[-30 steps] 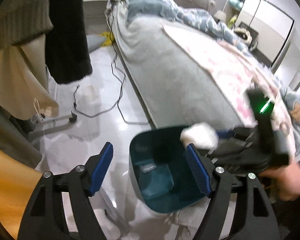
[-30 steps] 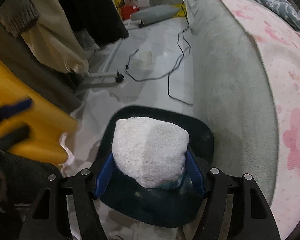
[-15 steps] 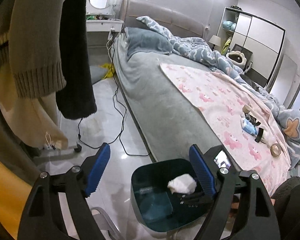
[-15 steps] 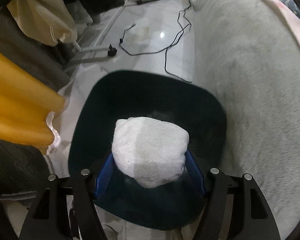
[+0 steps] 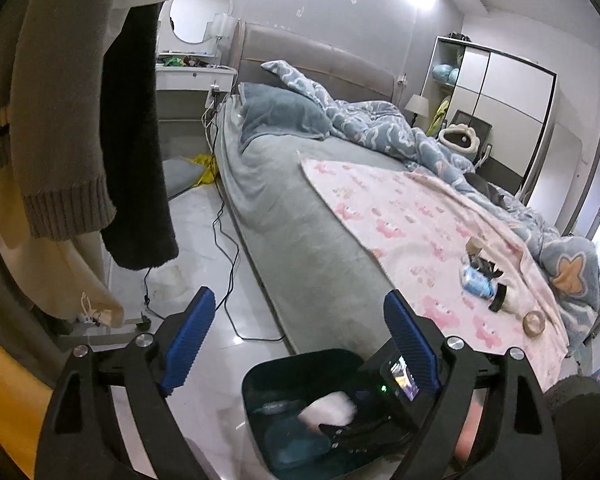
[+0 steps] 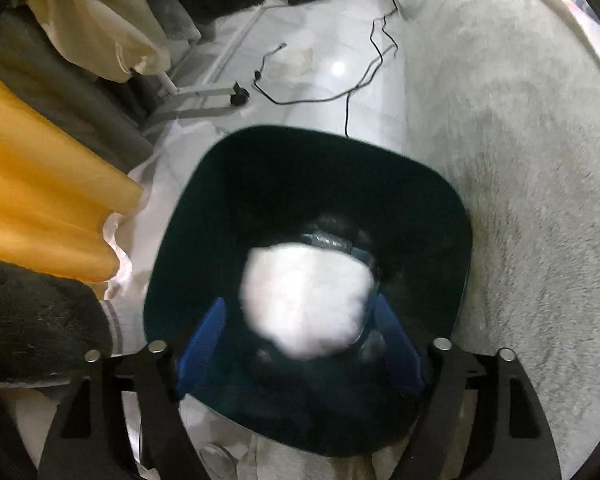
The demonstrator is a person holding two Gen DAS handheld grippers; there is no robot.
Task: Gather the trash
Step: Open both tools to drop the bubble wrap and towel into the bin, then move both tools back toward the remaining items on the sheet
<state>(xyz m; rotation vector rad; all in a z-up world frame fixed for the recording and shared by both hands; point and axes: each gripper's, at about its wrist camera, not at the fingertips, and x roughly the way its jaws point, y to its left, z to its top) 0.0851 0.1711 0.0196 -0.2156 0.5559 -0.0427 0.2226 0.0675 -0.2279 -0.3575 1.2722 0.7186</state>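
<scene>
A dark teal bin (image 6: 420,208) stands on the floor beside the bed. My right gripper (image 6: 300,304) points down into it, and its jaws are opening. A white crumpled wad (image 6: 304,300) is between them, blurred, with a gap showing at the left pad (image 6: 204,340). Under the wad I see a clear plastic piece (image 6: 332,240). In the left wrist view the same wad (image 5: 328,408) shows inside the bin (image 5: 284,364). My left gripper (image 5: 298,296) hangs above the bin's near side, its jaws opening with nothing between them.
Several small items lie on the pink blanket: a blue bottle (image 5: 478,280) and a tape roll (image 5: 534,322). Black cables (image 6: 340,96) trail on the floor. Clothes (image 5: 60,120) hang on a wheeled rack (image 6: 204,92) at left. The grey bed side (image 6: 520,160) is close at right.
The right jaws have spread and the white wad has come loose over the bin, into which that gripper sank. The left gripper rose and tilted up, so the bed fills its view.
</scene>
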